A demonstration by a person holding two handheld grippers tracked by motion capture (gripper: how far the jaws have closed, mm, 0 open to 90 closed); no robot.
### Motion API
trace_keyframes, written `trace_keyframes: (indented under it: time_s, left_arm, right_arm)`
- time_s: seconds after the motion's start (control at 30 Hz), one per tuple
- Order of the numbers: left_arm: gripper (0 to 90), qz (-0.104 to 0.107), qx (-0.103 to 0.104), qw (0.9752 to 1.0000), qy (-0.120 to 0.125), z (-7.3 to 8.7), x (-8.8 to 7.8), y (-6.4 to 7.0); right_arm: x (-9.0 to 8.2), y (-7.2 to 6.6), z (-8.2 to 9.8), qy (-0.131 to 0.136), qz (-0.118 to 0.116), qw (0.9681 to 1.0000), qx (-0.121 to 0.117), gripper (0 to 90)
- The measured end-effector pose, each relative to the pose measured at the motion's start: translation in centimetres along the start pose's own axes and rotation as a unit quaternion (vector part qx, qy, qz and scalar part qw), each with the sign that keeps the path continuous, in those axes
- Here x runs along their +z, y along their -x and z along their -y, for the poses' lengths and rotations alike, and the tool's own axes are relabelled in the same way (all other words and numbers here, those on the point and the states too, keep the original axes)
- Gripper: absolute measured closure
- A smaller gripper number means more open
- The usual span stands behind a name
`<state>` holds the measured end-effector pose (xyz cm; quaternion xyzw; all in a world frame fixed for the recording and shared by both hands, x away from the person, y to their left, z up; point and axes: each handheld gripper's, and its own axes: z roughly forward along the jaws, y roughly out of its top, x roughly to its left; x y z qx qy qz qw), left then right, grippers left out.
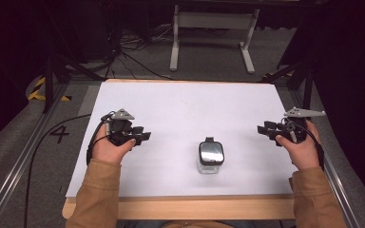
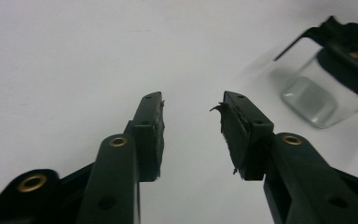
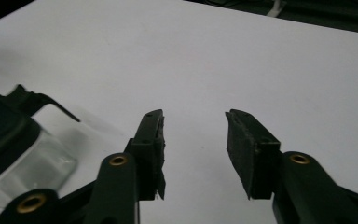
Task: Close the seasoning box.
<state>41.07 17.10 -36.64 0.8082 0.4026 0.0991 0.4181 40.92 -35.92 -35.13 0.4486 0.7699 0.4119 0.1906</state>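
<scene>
**Both grippers released, container at counter centre**

Clear container point(image 1: 211, 160) with black lid: upright on the white counter point(image 1: 185, 109), near the front edge, roughly midway between the two hands. Well apart from both grippers.

Left gripper point(image 1: 143, 136): held in the left hand point(image 1: 111, 148) at the left of the counter, pointed right toward the container. Jaws spread, nothing between them; bare white surface in the gap in the left gripper view, container point(image 2: 328, 74) at upper right.

Right gripper point(image 1: 262, 128): held in the right hand point(image 1: 300, 149) at the right edge of the counter, pointed left. Jaws spread, nothing between them; container point(image 3: 16, 149) at lower left in the right gripper view.
</scene>
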Motion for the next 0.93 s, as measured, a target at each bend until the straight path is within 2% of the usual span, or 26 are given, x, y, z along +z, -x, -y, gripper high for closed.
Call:
trace_keyframes:
  time_s: [0.1, 0.2, 0.23, 0.27, 0.33, 0.37, 0.47, 0.53, 0.67, 0.77, 0.93]
  left_arm:
    - [56.5, -0.015, -0.002, 0.9999, 0.005, 0.8, 0.6, -1.6]
    - [50.8, -0.035, -0.003, 0.9993, 0.008, 1.4, 1.4, -2.6]
    - [48.3, -0.046, -0.009, 0.9989, 0.007, 1.8, 1.7, -3.0]
    - [45.6, -0.057, -0.008, 0.9983, 0.004, 2.0, 2.0, -3.4]
    - [42.5, -0.063, -0.020, 0.9978, 0.000, 2.4, 2.5, -3.9]
    - [41.2, -0.065, -0.024, 0.9976, -0.004, 2.5, 2.7, -4.1]
    - [37.8, -0.071, -0.037, 0.9967, -0.013, 2.9, 3.2, -4.6]
    - [35.9, -0.078, -0.037, 0.9959, -0.027, 3.1, 3.5, -4.9]
    - [32.6, -0.080, -0.043, 0.9946, -0.049, 3.5, 4.2, -5.2]
    - [31.7, -0.086, -0.041, 0.9941, -0.052, 3.5, 4.3, -5.2]
    - [29.8, -0.074, -0.045, 0.9952, -0.045, 3.3, 4.3, -5.0]
  right_arm:
    - [0.4, 1.1, 0.7, -0.010, 0.025, 0.9996, -0.005, 51.0]
    - [0.8, 2.1, 1.3, -0.021, 0.043, 0.9988, 0.003, 49.5]
    - [1.0, 2.4, 1.6, -0.024, 0.051, 0.9984, 0.009, 49.5]
    - [1.2, 2.8, 1.9, -0.033, 0.069, 0.9969, 0.014, 49.5]
    - [1.6, 3.4, 2.5, -0.039, 0.085, 0.9955, 0.013, 47.3]
    - [1.8, 3.7, 2.7, -0.039, 0.088, 0.9952, 0.018, 46.1]
    - [2.5, 4.4, 3.5, -0.041, 0.091, 0.9950, 0.012, 45.0]
    - [3.0, 4.7, 4.0, -0.050, 0.094, 0.9943, 0.004, 44.4]
    - [3.9, 5.1, 4.8, -0.061, 0.091, 0.9939, 0.012, 43.3]
    - [4.1, 5.3, 5.0, -0.060, 0.096, 0.9935, 0.014, 43.2]
    - [4.0, 5.1, 4.9, -0.049, 0.087, 0.9948, 0.019, 42.5]
